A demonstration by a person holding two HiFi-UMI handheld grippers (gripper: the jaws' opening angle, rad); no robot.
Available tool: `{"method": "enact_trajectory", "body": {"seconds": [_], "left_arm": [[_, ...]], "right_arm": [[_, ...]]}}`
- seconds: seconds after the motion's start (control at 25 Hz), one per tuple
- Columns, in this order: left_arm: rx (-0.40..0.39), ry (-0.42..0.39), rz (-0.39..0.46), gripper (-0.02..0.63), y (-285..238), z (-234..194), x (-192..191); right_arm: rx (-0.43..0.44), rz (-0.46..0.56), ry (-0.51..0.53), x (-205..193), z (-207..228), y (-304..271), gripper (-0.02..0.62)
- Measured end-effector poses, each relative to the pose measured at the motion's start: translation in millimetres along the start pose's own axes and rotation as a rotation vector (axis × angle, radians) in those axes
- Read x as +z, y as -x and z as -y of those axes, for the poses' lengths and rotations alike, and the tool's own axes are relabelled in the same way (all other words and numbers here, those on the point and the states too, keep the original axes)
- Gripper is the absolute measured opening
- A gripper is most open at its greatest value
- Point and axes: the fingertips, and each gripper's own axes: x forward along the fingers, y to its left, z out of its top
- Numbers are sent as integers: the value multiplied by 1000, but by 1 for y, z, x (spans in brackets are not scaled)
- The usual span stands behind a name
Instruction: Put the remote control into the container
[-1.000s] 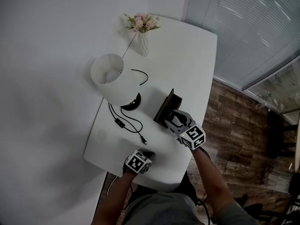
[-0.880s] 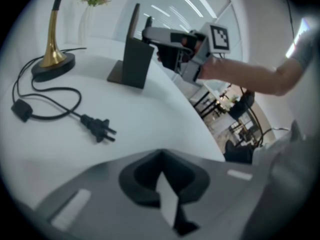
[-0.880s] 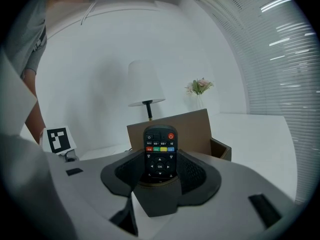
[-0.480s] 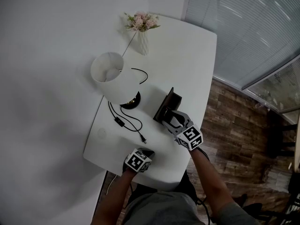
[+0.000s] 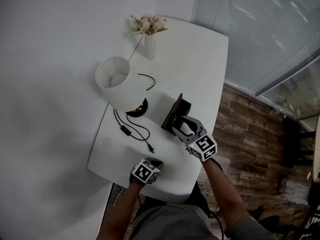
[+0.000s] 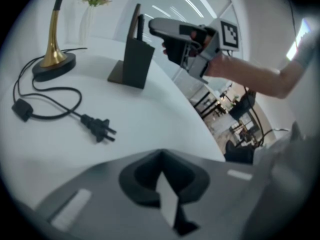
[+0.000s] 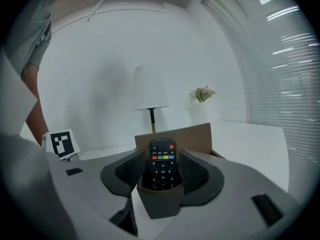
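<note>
A black remote control (image 7: 162, 165) stands upright with its lower end inside the front pocket of the dark brown container (image 7: 161, 204). My right gripper (image 7: 162, 176) is shut on the remote, one pad against each long side. In the head view the container (image 5: 174, 115) stands near the table's right edge, and the right gripper (image 5: 181, 128) reaches into it from the near side. The left gripper view shows the container (image 6: 134, 59) with that gripper over it. My left gripper (image 5: 156, 164) rests shut and empty at the table's near edge, also seen as the left gripper (image 6: 162, 184).
On the white table (image 5: 200, 64), left of the container, stands a lamp (image 5: 119, 84) with a white shade. Its black cord and plug (image 5: 136, 132) trail toward the near edge. A white vase of pink flowers (image 5: 149, 36) stands at the back. Wooden floor (image 5: 250, 134) lies right of the table.
The right gripper has shifted slightly left, closer over the container, still holding the remote. The left gripper has not moved.
</note>
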Motion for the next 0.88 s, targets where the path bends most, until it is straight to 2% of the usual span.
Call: {"method": "enact_trajectory", "body": {"seconds": [0.2,0.56,0.88], "left_arm": [[2,-2,-6,-6,0,1,0],[36,-54,-8,-5,-1,1,-2],[83,-95,9,-5,-2,1,-3]], "right_arm": [[-8,19,-10,4,-4,16,201],[-48,-13,-6,-6,-22,43,18],[21,-192,5,-82,-78,59,17]]}}
